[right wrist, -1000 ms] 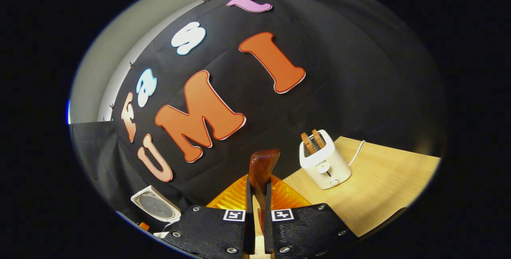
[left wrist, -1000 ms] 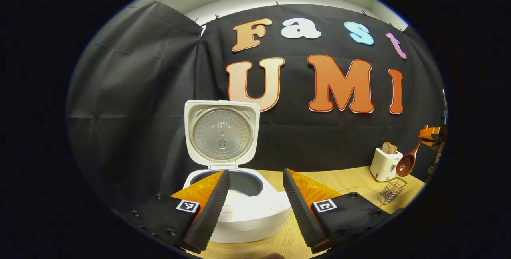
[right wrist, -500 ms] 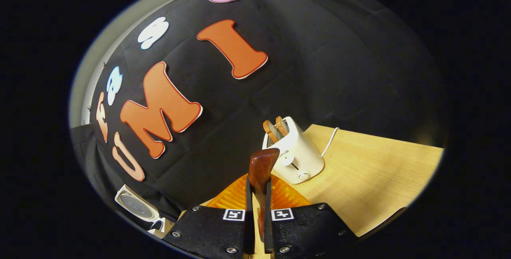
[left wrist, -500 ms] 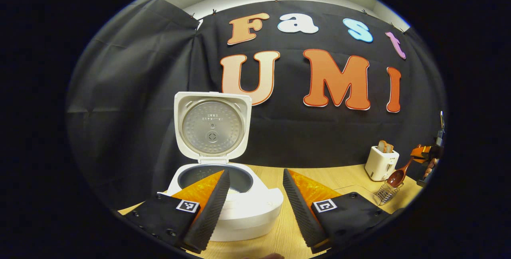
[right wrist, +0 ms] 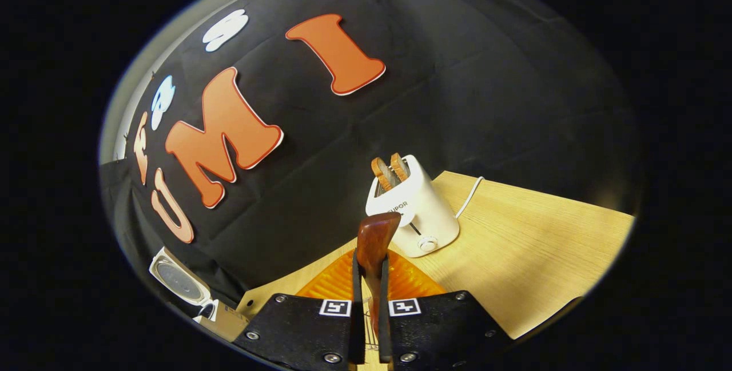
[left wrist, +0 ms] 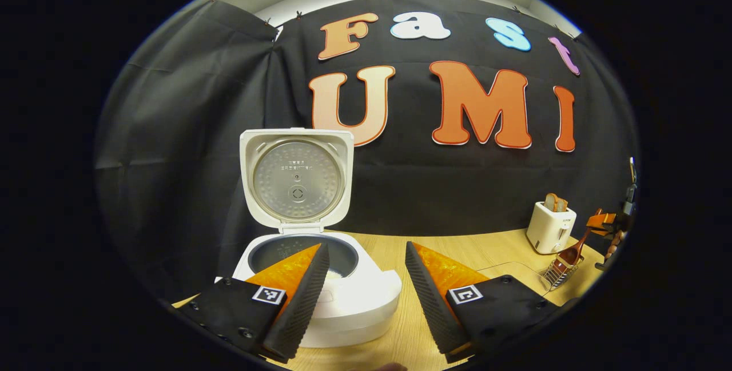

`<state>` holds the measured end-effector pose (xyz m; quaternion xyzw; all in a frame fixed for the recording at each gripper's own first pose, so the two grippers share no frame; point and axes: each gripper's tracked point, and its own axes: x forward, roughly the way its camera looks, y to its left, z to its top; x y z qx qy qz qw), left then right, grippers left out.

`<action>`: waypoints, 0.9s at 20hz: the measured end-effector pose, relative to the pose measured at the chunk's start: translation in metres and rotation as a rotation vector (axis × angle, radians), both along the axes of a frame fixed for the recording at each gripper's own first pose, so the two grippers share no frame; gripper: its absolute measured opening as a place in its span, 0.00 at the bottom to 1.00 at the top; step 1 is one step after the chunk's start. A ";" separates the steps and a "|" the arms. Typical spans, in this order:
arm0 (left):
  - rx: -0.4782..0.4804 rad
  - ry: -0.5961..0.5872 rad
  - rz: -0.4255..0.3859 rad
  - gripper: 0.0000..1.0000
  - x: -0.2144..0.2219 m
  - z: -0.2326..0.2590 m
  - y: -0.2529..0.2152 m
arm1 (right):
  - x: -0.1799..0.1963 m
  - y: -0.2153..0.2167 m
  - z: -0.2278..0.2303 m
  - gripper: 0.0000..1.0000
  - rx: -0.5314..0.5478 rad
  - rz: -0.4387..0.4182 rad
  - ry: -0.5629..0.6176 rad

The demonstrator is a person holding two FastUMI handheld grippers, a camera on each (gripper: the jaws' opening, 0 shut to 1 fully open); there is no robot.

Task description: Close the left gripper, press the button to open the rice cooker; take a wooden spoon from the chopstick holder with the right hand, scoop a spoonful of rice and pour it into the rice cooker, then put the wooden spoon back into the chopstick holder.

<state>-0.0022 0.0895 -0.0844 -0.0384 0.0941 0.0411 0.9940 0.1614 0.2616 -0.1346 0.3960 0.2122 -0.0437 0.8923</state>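
The white rice cooker (left wrist: 349,302) stands with its lid (left wrist: 296,179) raised upright, and some white rice shows in the pot. My left gripper (left wrist: 366,279) hovers open just in front of it, one finger overlapping the pot. At the far right the right gripper (left wrist: 607,223) holds the wooden spoon (left wrist: 571,254), bowl down at the top of the wire chopstick holder (left wrist: 556,275). In the right gripper view my right gripper (right wrist: 370,262) is shut on the spoon's handle (right wrist: 376,232), whose end sticks up past the fingers. The cooker's lid (right wrist: 176,279) sits at the lower left there.
A white toaster (left wrist: 550,227) with bread slices stands by the back wall near the holder; in the right gripper view the toaster (right wrist: 414,211) stands just beyond the spoon handle, its cord trailing right. Light wooden tabletop (right wrist: 532,256) spreads to the right.
The right gripper has carried the spoon down, so its bowl now sits at the holder's top. The left gripper stays open and has drifted slightly; the cooker sits farther left in its view.
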 end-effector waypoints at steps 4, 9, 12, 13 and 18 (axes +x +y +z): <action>-0.021 0.000 0.003 0.87 0.001 0.001 -0.002 | -0.001 0.009 -0.012 0.09 -0.010 0.020 0.021; -0.025 -0.005 0.020 0.88 -0.003 0.005 0.001 | -0.002 0.010 -0.021 0.10 -0.011 0.006 0.022; -0.024 -0.003 0.019 0.88 -0.001 0.005 0.001 | -0.002 0.010 -0.020 0.12 -0.001 0.004 0.012; -0.024 -0.005 0.020 0.88 -0.001 0.005 0.001 | -0.002 0.010 -0.020 0.14 0.007 0.003 0.013; -0.018 -0.018 0.019 0.88 -0.001 0.011 0.000 | -0.008 -0.001 -0.004 0.22 0.087 -0.014 0.002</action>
